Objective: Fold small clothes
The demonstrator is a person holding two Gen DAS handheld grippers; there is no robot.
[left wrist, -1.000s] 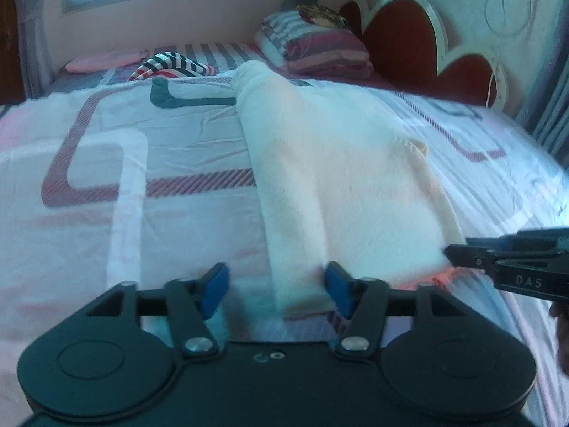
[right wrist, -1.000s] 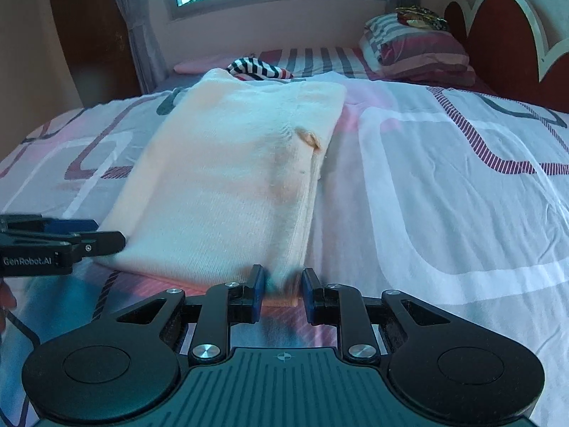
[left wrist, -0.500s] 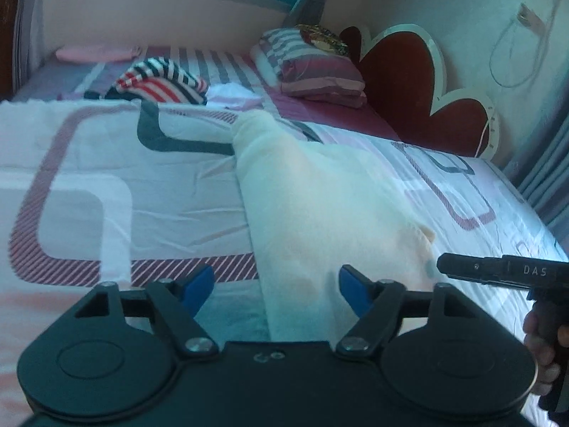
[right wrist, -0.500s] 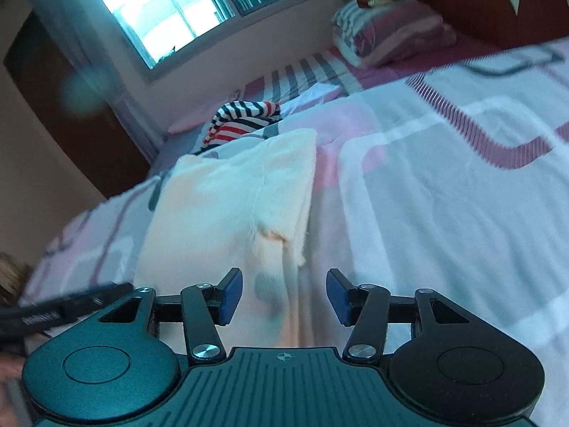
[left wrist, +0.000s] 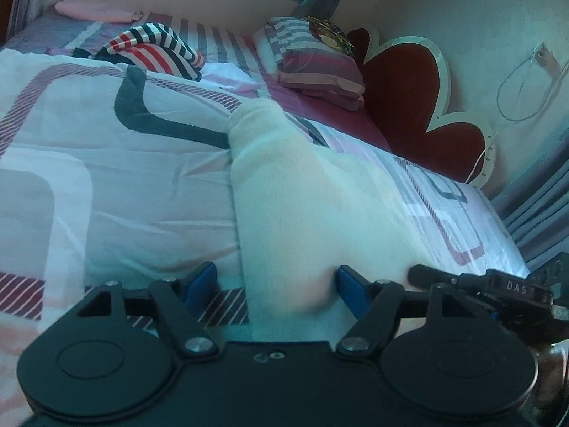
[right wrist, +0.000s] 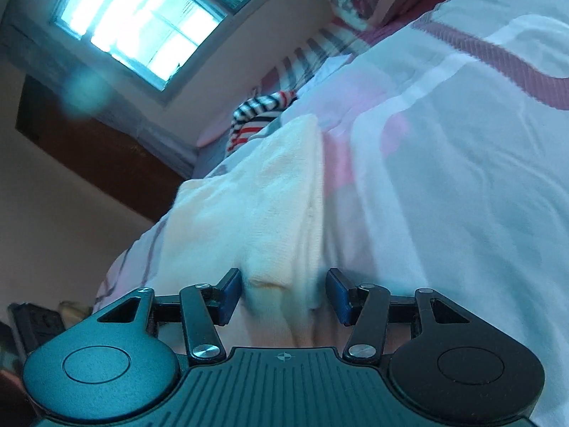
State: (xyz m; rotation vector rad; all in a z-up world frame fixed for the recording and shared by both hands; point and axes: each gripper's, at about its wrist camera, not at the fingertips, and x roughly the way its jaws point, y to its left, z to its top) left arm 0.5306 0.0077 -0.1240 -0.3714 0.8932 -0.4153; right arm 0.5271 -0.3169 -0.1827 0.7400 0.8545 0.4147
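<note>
Bedspread [left wrist: 106, 192], cream garment [left wrist: 302, 220] between tool [left wrist: 277, 283] fingers

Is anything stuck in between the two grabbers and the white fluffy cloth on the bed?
Nothing visible is. The cream cloth already sits between the open blue fingers of the left gripper, and its near edge sits between those of the right gripper. The striped garment lies farther back.

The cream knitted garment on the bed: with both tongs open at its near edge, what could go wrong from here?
1. The cream knitted garment lies folded in layers. The open left tongs straddle its edge and may pinch the patterned white bedsheet too.
2. The open right tongs sit over a lumpy fold, so they may catch only the top layer and undo the fold.
3. The two tongs are close together and could collide.
</note>
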